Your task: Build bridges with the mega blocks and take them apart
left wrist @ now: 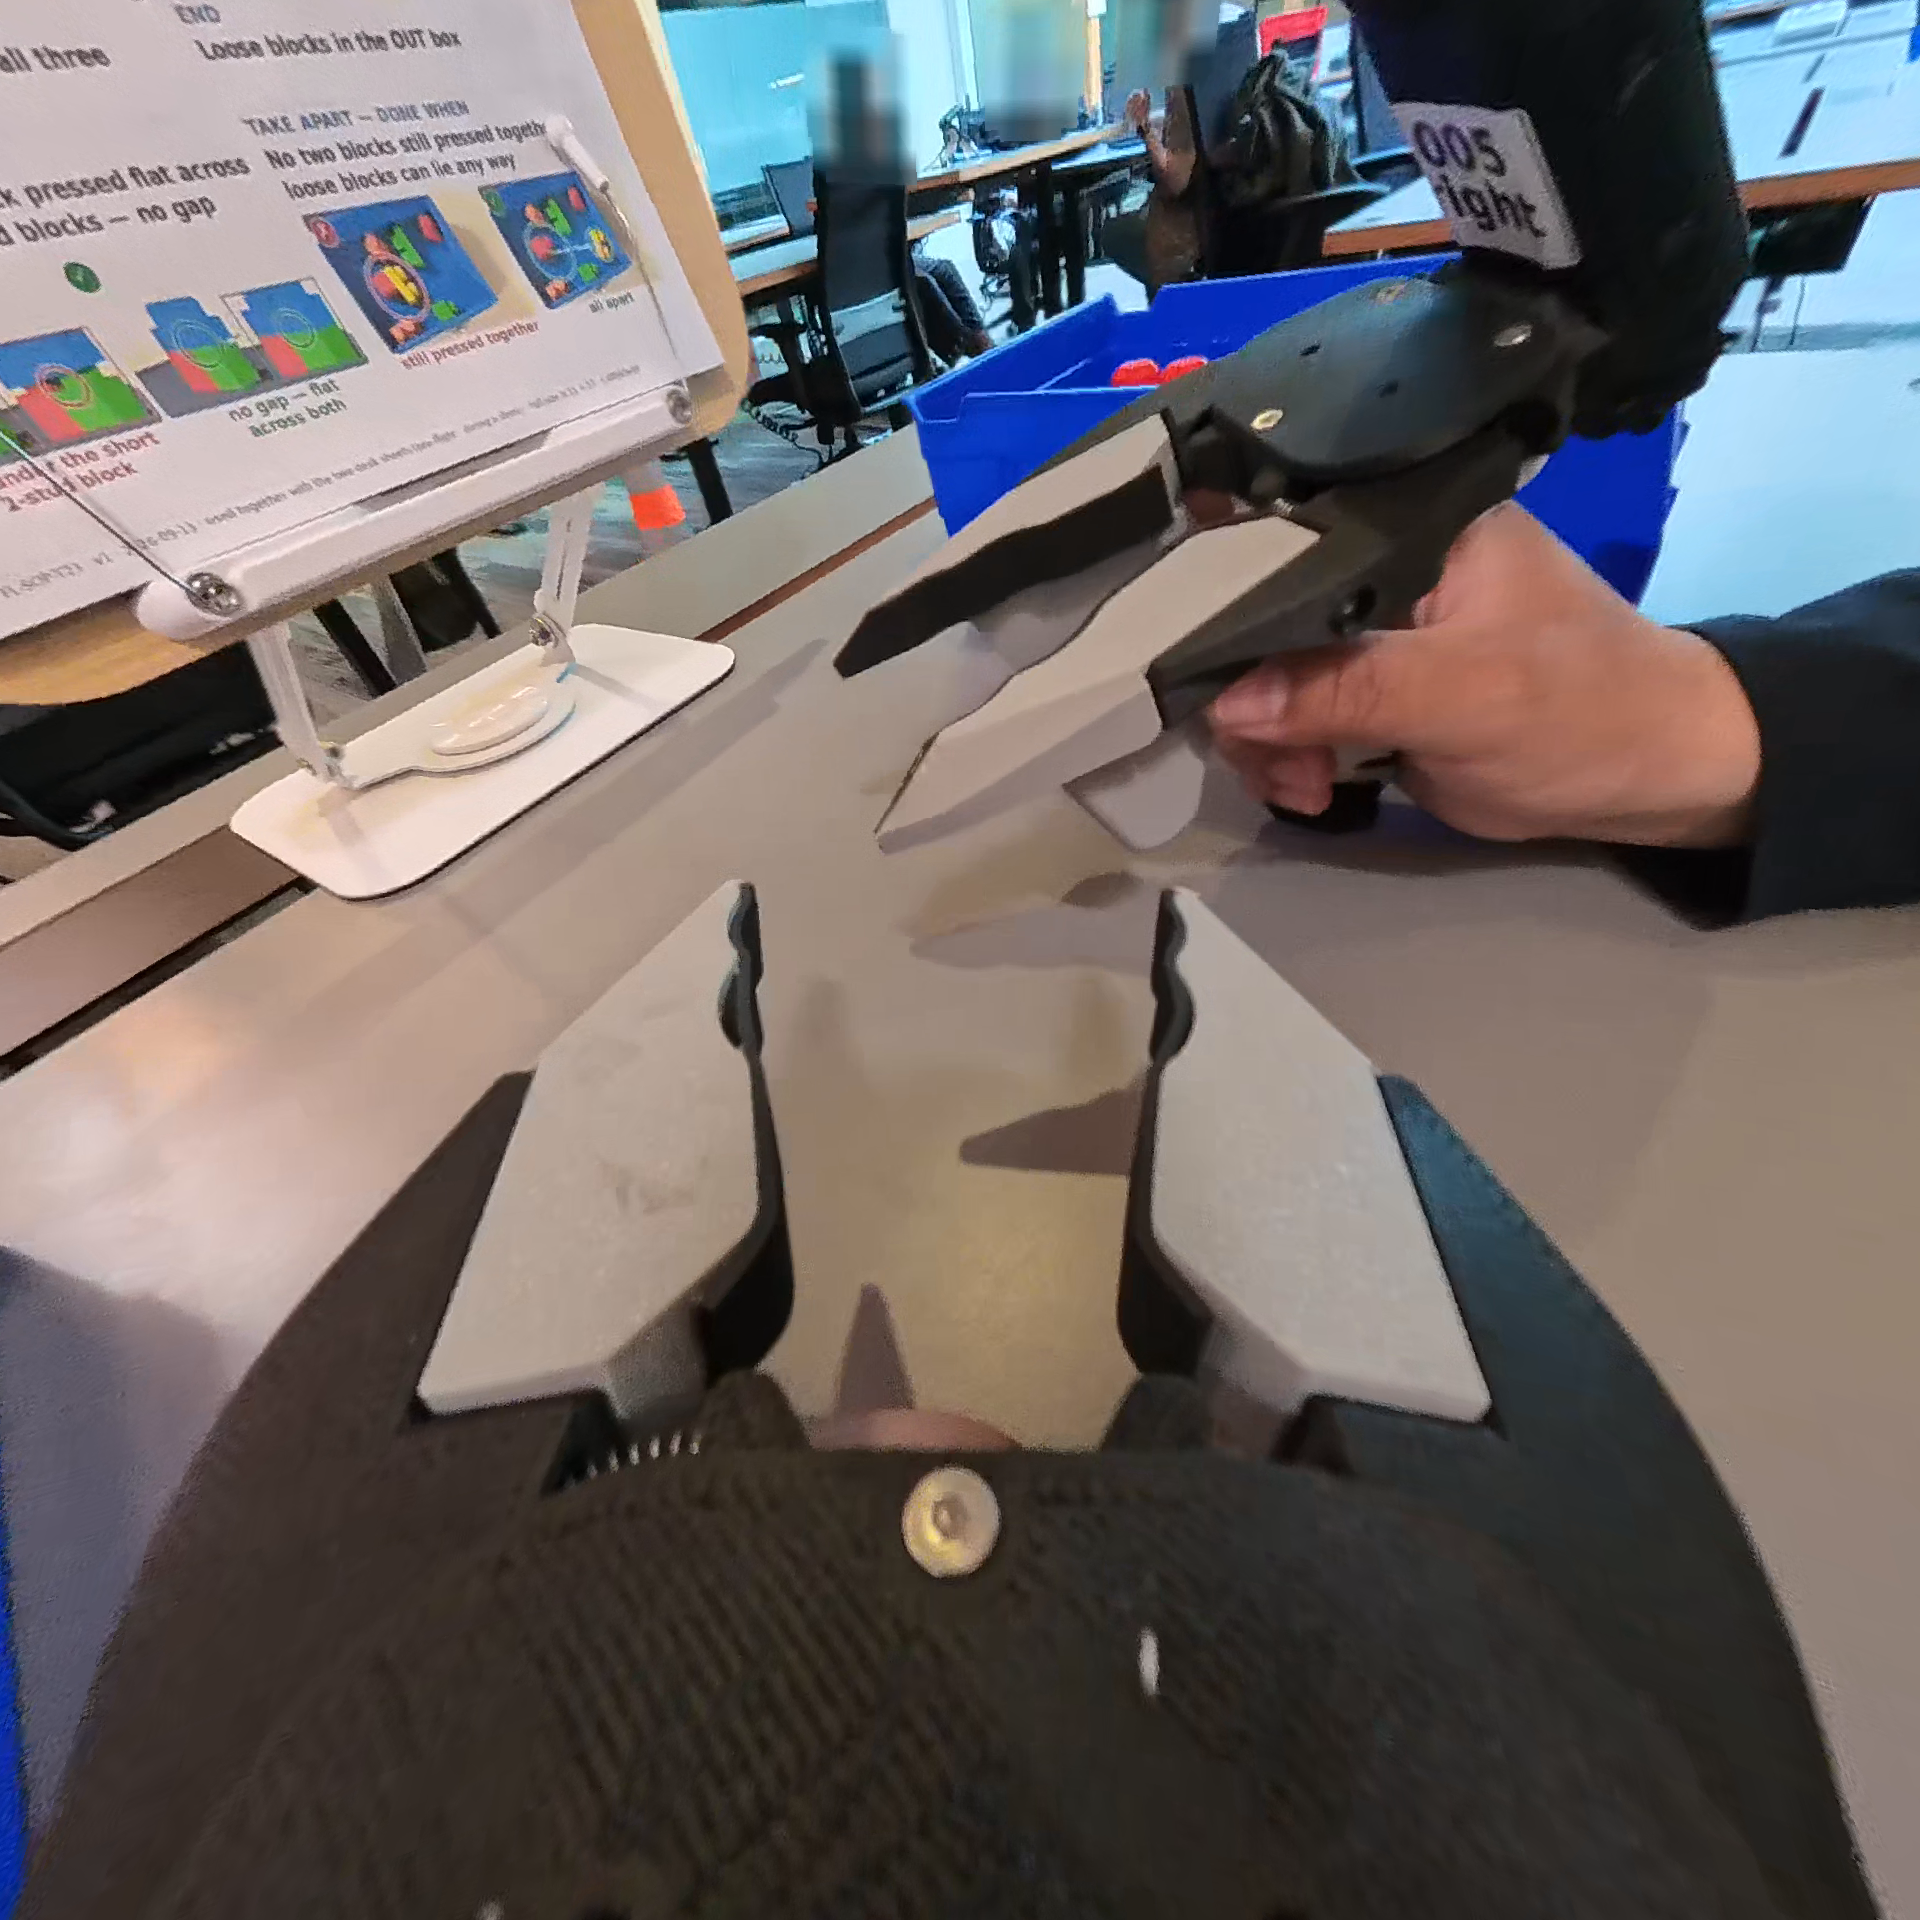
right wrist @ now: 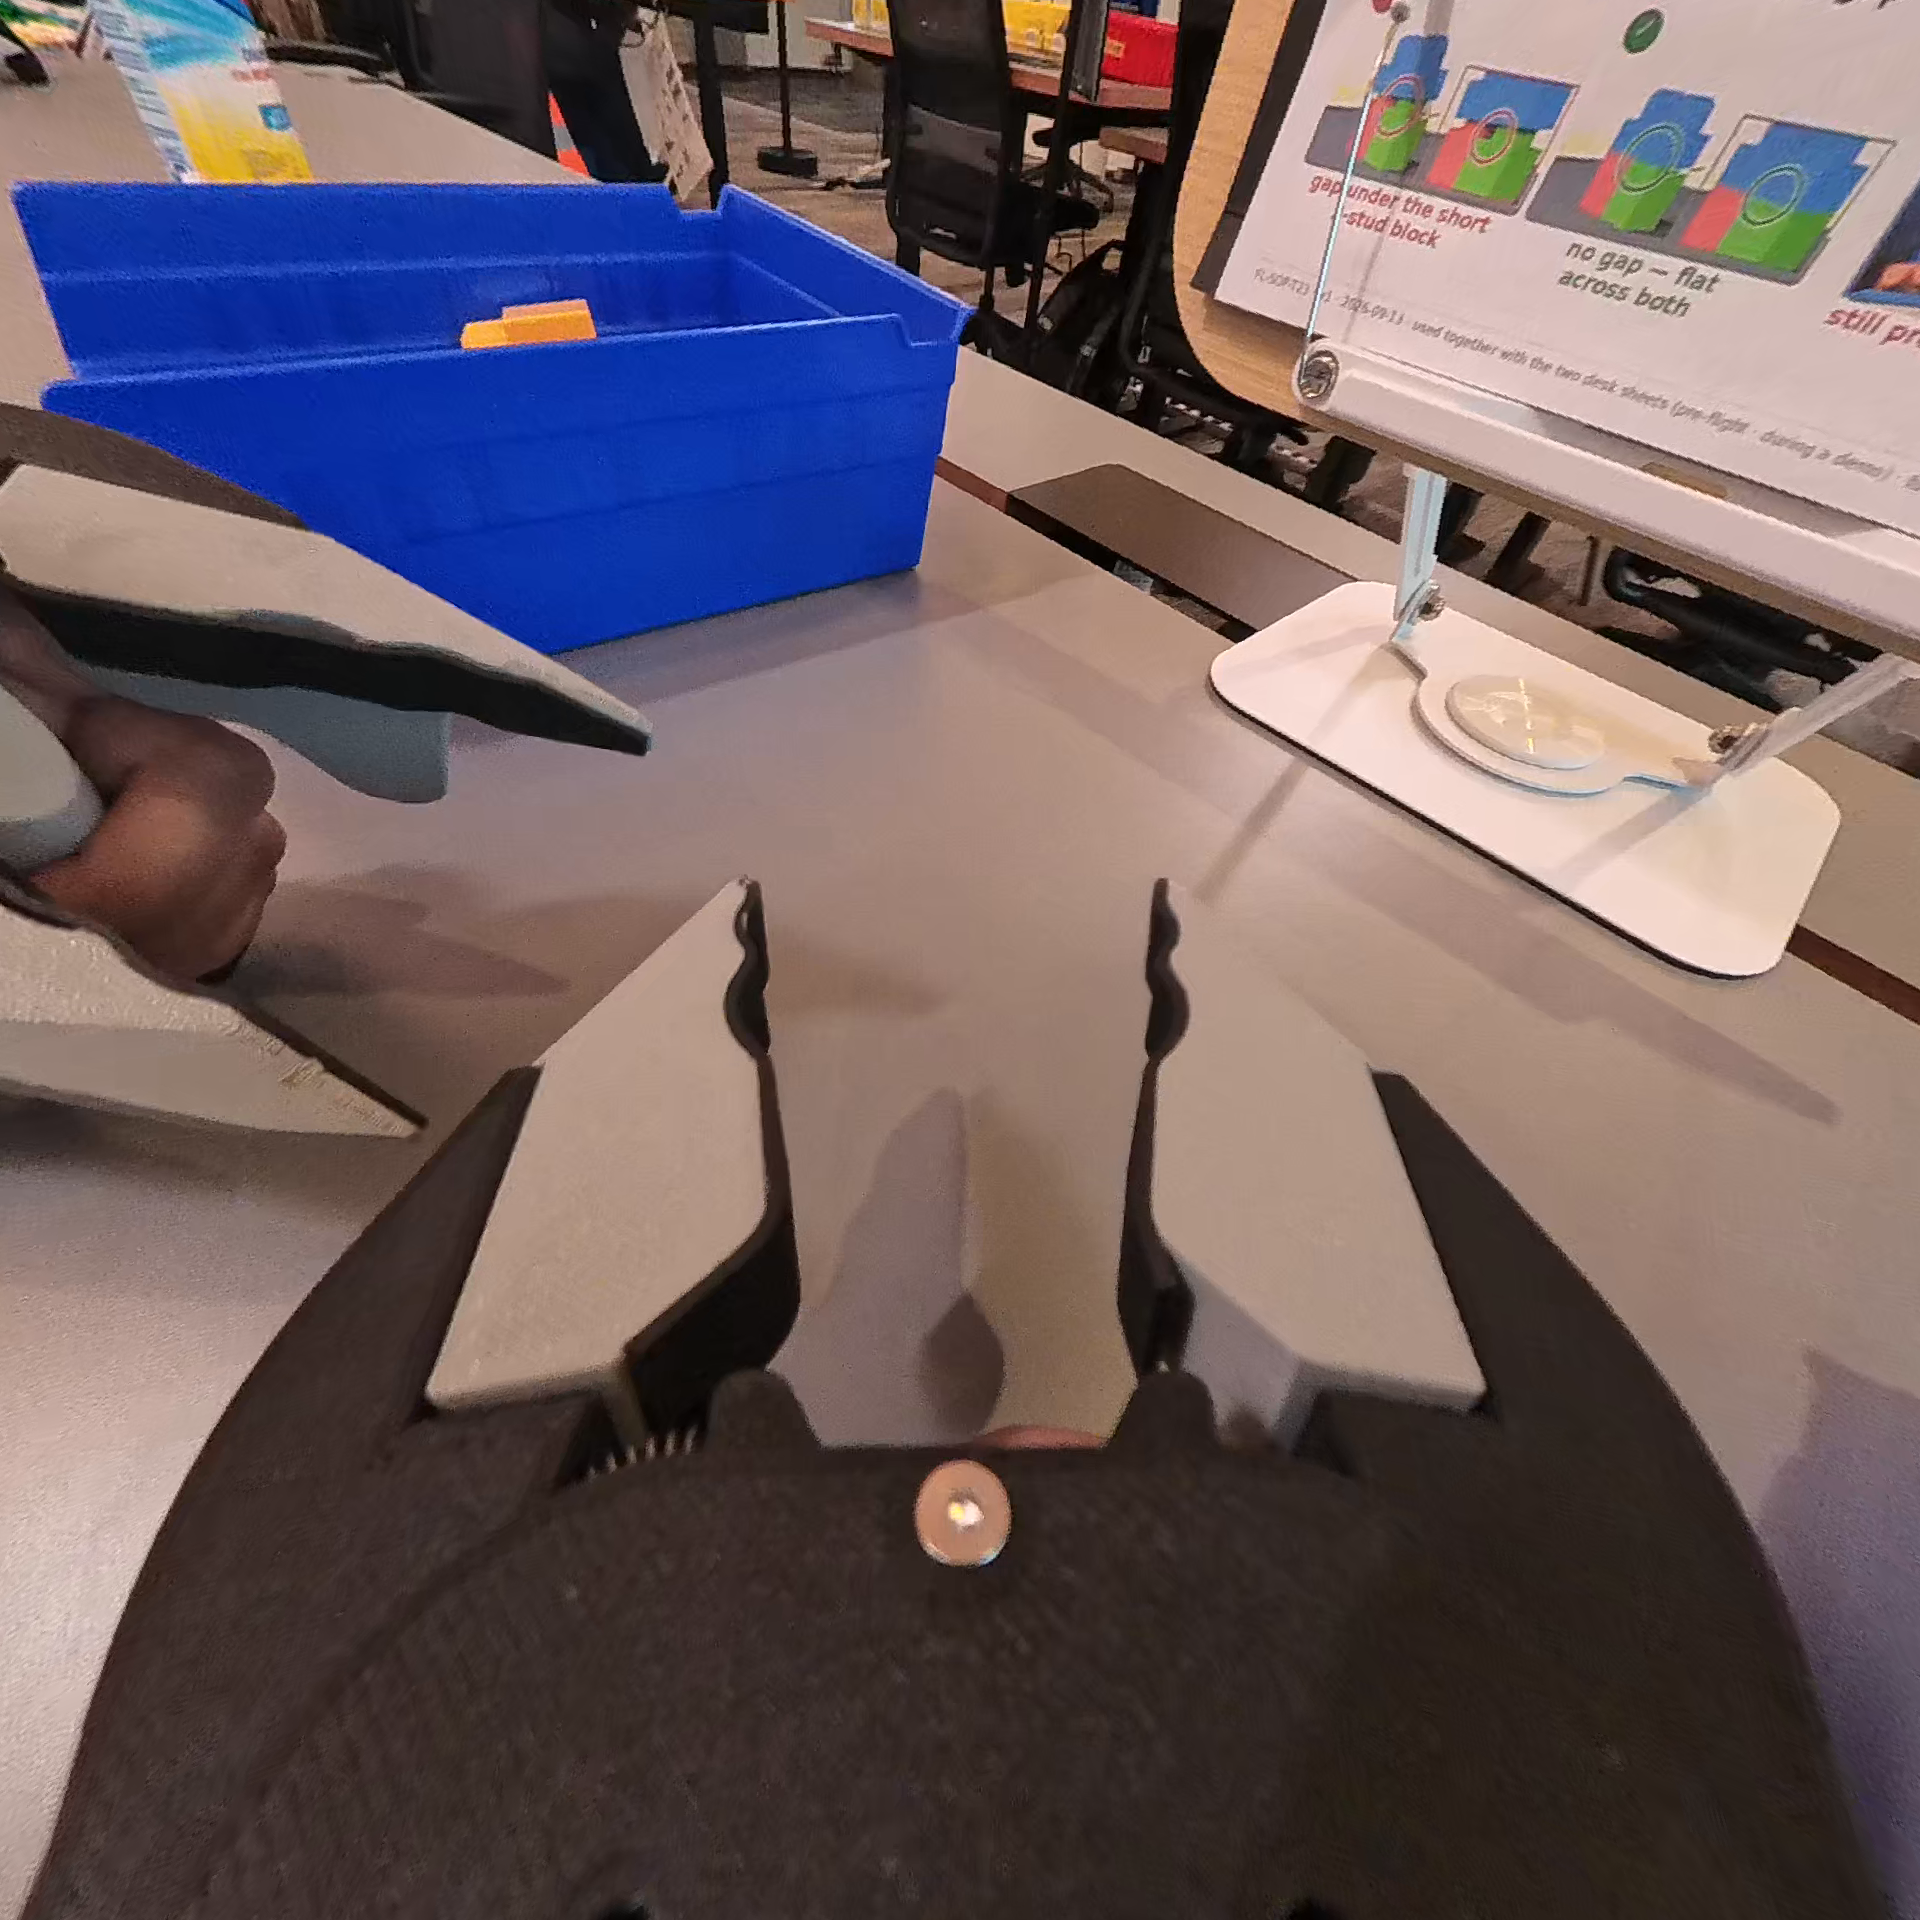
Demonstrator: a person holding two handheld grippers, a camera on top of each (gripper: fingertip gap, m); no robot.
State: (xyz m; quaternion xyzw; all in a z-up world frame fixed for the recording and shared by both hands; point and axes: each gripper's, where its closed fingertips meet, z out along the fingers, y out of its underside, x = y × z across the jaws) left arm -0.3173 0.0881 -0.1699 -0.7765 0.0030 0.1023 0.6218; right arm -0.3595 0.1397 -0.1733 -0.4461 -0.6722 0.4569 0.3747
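My left gripper (left wrist: 956, 914) is open and empty, low over the bare grey table (left wrist: 623, 1039). My right gripper (right wrist: 954, 899) is also open and empty over the table (right wrist: 935, 727). Each shows in the other's view, held by a hand with its jaws apart: the right gripper (left wrist: 862, 753) at upper right, the left gripper (right wrist: 530, 935) at far left. Red blocks (left wrist: 1158, 369) lie in a blue bin (left wrist: 1018, 436) behind the right gripper. An orange block (right wrist: 530, 322) lies in a blue bin (right wrist: 520, 488) at the back left of the right wrist view.
A white stand (left wrist: 468, 769) at the table's far edge holds an instruction sheet (left wrist: 312, 260) on a board; it also shows in the right wrist view (right wrist: 1507, 790). A carton (right wrist: 208, 94) stands behind the bin. Chairs and desks lie beyond the table. The orange block (right wrist: 530, 322) is about 35 cm from my left fingertips.
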